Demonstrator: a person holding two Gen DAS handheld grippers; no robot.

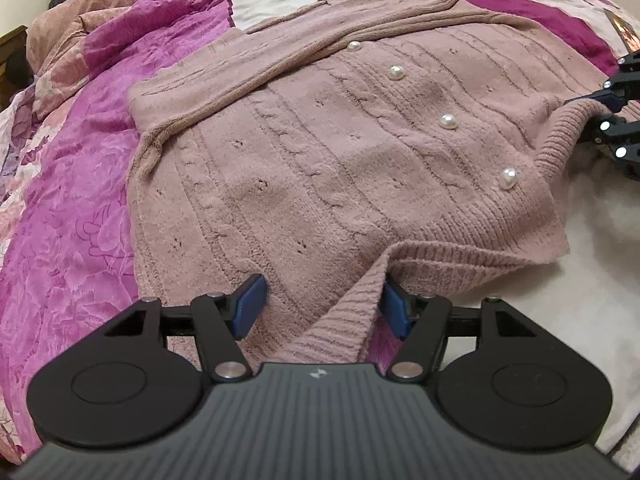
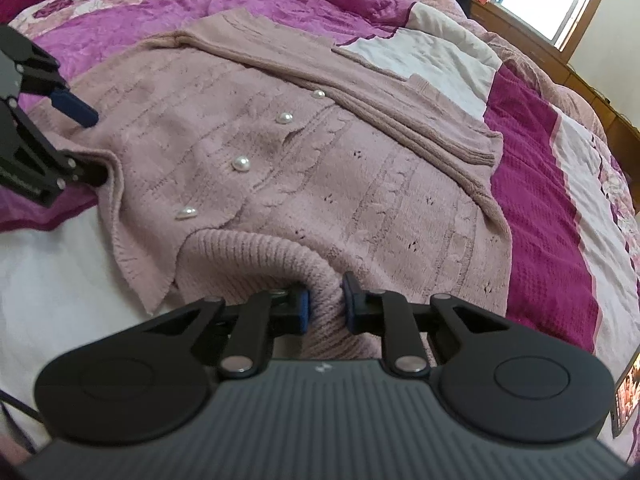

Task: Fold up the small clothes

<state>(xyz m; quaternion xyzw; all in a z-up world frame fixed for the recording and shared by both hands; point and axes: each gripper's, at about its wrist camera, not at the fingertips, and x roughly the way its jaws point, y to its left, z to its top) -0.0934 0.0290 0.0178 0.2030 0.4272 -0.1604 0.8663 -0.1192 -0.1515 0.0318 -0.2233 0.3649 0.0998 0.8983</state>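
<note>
Magenta, pink and white patchwork quilt (image 1: 80, 208): work surface. Dusty-pink cable-knit cardigan with pearl buttons (image 1: 320, 152): lies on the quilt, front up, sleeves already laid across the top toward 12 o'clock; bottom fold not yet made. Right gripper (image 2: 326, 304): clenched on the ribbed hem at 6 o'clock. Left gripper (image 1: 322, 304): spread wide, hem corner between its pads, not pinched.

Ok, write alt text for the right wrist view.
The right gripper pinches the ribbed hem of a dusty-pink cardigan with pearl buttons, lying on a magenta patchwork quilt. The left gripper straddles the hem's far corner, jaws open.
</note>
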